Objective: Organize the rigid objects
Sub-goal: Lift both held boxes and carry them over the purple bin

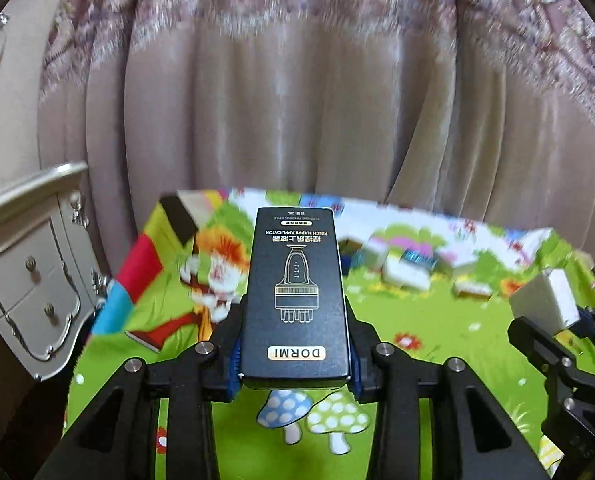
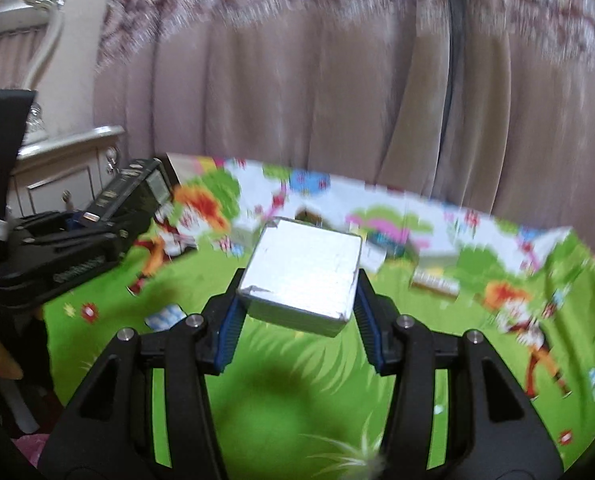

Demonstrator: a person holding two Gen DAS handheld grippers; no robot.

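My left gripper [image 1: 295, 356] is shut on a long black box [image 1: 295, 300] with gold DORMI print, held lengthwise above the cartoon mat [image 1: 417, 320]. The same box [image 2: 133, 196] and left gripper [image 2: 73, 256] show at the left edge of the right wrist view. My right gripper [image 2: 299, 312] is shut on a silver-white square box [image 2: 303, 272], its blue pads pressing both sides. That box [image 1: 545, 300] and gripper [image 1: 557, 344] appear at the right of the left wrist view. Both boxes hang clear of the mat.
Several small boxes [image 1: 409, 268] lie blurred along the far side of the mat, with one [image 2: 435, 280] right of centre. A white drawer cabinet [image 1: 29, 276] stands at the left. Pinkish curtains [image 1: 297, 100] hang behind the mat.
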